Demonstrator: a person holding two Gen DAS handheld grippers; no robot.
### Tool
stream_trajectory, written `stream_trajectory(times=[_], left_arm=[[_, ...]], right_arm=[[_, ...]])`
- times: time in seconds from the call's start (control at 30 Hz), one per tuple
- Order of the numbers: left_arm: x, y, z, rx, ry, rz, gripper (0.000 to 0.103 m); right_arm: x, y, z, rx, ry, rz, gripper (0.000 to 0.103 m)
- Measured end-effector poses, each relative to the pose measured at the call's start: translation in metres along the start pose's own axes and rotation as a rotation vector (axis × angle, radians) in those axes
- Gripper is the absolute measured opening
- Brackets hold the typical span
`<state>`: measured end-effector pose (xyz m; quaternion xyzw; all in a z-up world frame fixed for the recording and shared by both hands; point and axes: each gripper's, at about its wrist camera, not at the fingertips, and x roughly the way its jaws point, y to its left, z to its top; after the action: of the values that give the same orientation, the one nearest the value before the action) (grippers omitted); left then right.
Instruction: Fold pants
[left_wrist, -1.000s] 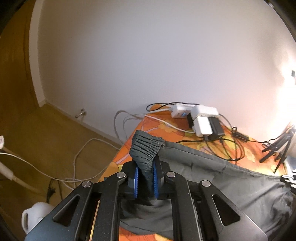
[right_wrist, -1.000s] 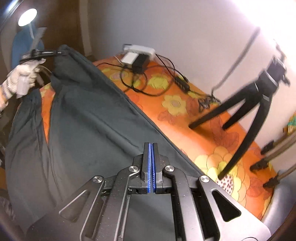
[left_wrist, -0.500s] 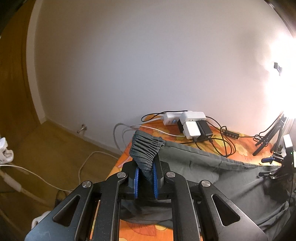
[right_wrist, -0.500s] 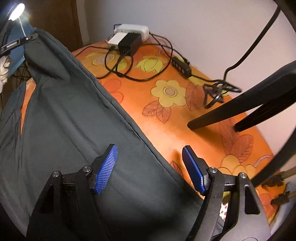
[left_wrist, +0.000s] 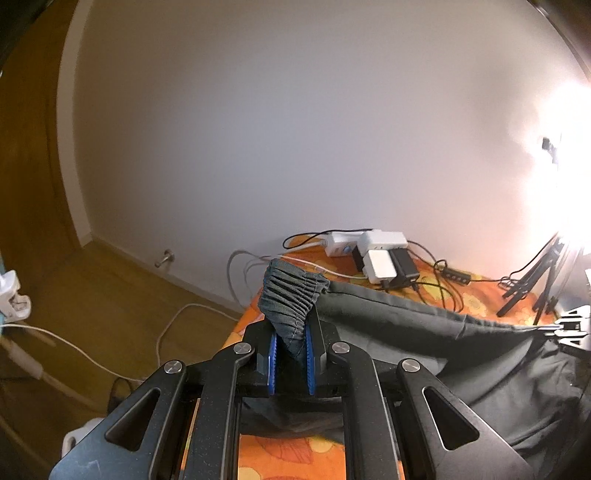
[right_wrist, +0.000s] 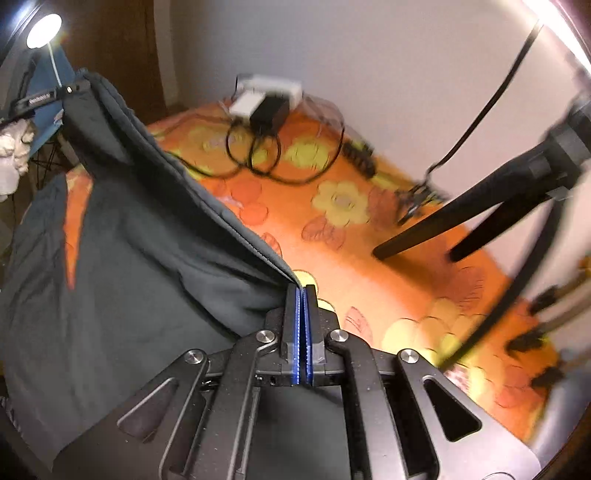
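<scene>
Dark grey pants (left_wrist: 424, 332) lie spread over a table with an orange flowered cloth (left_wrist: 288, 458). My left gripper (left_wrist: 291, 332) is shut on the gathered elastic waistband (left_wrist: 291, 291), held up above the table's corner. The pants' upper edge runs taut from there to my right gripper (left_wrist: 570, 326) at the far right. In the right wrist view, my right gripper (right_wrist: 302, 291) is shut on the pants' (right_wrist: 147, 258) edge seam, which tents up to its tips. My left gripper (right_wrist: 44, 98) shows at the top left, in a gloved hand (right_wrist: 11, 147).
A white power strip with plugged adapters (left_wrist: 380, 254) and looped black cables (right_wrist: 258, 155) lie at the back of the table by the wall. Black tripod legs (right_wrist: 480, 221) stand on the cloth right of the pants. Cables trail on the wooden floor (left_wrist: 110, 295).
My right gripper opened over the pants' edge, then shut on it and lifted it off the cloth. My left gripper rose slightly with the waistband.
</scene>
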<state>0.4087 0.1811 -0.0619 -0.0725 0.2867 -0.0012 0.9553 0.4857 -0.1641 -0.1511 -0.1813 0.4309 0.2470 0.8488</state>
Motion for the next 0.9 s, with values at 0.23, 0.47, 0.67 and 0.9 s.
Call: stream_trajectory(times=[0.23, 0.47, 0.67, 0.9], left_arm=[[-0.032, 0.011, -0.013, -0.007, 0.002, -0.045, 0.010], [-0.053, 0.025, -0.054, -0.011, 0.043, -0.083, 0.010], [-0.071, 0.037, -0.105, -0.021, 0.100, -0.124, 0.010], [-0.106, 0.051, -0.158, -0.029, 0.166, -0.139, 0.013]], right_arm=[[-0.098, 0.045, -0.007, -0.071, -0.065, -0.101, 0.002], [-0.155, 0.117, -0.055, -0.149, -0.082, -0.141, 0.002], [-0.168, 0.168, -0.089, -0.204, -0.036, -0.157, 0.002], [-0.158, 0.199, -0.130, -0.231, 0.050, -0.131, 0.002]])
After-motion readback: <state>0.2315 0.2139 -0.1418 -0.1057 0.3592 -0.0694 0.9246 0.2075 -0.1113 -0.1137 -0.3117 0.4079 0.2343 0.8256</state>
